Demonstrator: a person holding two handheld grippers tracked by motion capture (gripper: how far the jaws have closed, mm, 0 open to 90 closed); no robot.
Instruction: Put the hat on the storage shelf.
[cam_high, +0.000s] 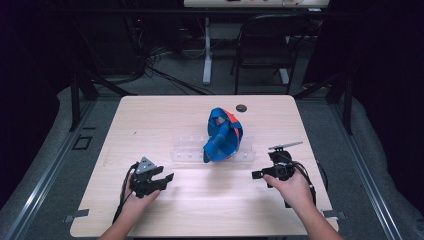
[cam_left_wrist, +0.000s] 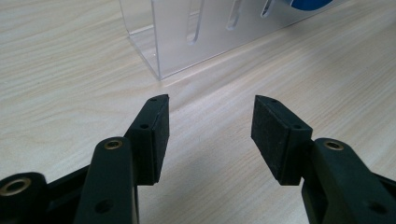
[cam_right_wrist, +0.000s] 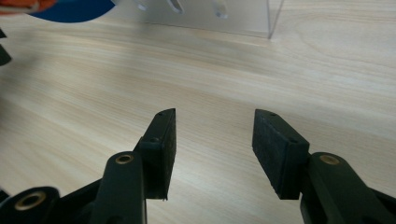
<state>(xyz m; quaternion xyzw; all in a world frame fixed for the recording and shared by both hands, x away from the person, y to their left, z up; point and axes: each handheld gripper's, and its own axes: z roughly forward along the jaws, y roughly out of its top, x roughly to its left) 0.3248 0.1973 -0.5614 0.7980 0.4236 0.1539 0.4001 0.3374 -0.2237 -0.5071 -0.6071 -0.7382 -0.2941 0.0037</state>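
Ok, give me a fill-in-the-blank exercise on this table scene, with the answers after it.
1. The blue and orange object rests on a clear acrylic ____.
2. Both the left gripper and the right gripper have their jaws ____.
3. The small black disc lies on the table's ____ side, beyond the rack.

Missing words: rack; open; far

High overview; two low table-level close-ups

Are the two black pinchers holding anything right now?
No. The left gripper and the right gripper are both open over bare table, nothing between their jaws. The blue and orange thing sits untouched on the clear rack.
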